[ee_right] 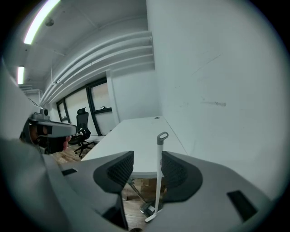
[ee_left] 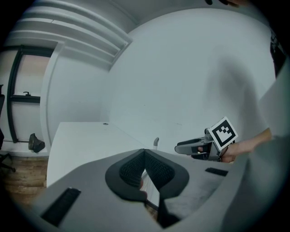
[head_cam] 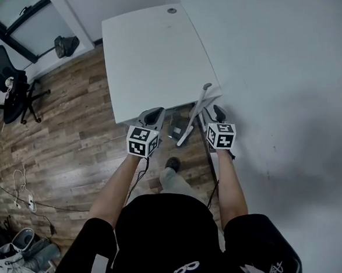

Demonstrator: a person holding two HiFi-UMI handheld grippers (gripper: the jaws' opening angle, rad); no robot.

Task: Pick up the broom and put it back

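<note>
Right gripper (ee_right: 147, 153), jaws apart, before broom (ee_right: 159, 172)

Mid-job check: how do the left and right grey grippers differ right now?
The left grey two-jaw gripper has its jaws together and empty; the right grey two-jaw gripper has them apart. The right one frames the white broom handle without pressing it. Both face the white table.

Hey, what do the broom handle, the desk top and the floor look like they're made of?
Broom handle: pale grey, smooth, likely plastic or painted metal, with a moulded hanging loop. Desk top: matte white laminate, probably. Floor: brown wood-look planks, grain and seams visible.
</note>
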